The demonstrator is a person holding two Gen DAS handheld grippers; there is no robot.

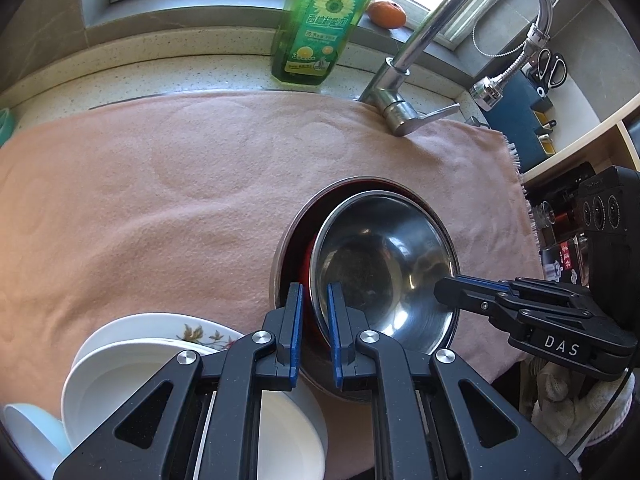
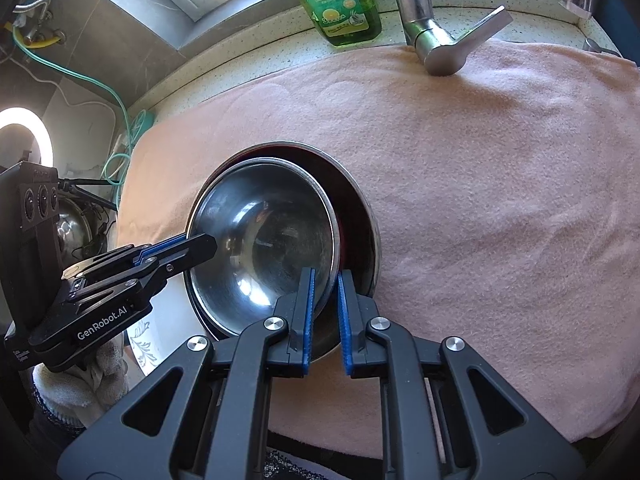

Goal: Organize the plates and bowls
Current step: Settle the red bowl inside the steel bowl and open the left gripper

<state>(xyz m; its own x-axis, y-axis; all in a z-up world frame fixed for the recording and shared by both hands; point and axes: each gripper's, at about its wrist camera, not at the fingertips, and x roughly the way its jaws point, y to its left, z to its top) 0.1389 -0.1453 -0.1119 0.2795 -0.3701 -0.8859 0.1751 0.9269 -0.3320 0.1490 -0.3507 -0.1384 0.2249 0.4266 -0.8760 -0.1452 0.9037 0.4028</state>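
A steel bowl (image 1: 380, 260) (image 2: 260, 240) sits tilted inside a larger steel bowl (image 1: 280, 256) (image 2: 370, 216) whose inside shows red. Both rest on a pink towel (image 1: 160, 200). My left gripper (image 1: 316, 332) is shut on the inner bowl's near rim, which runs between its blue pads. My right gripper (image 2: 326, 320) is shut on the opposite rim. In the left wrist view the right gripper (image 1: 440, 292) bites the rim from the right. In the right wrist view the left gripper (image 2: 208, 242) bites it from the left.
White plates (image 1: 120, 364), one with a flower print (image 1: 200, 332), are stacked at the towel's near left beside a pale blue bowl (image 1: 24, 424). A green soap bottle (image 1: 316, 28), a faucet (image 1: 400, 108) and an orange (image 1: 386, 12) stand behind. A gloved hand (image 2: 80, 380) holds the left gripper.
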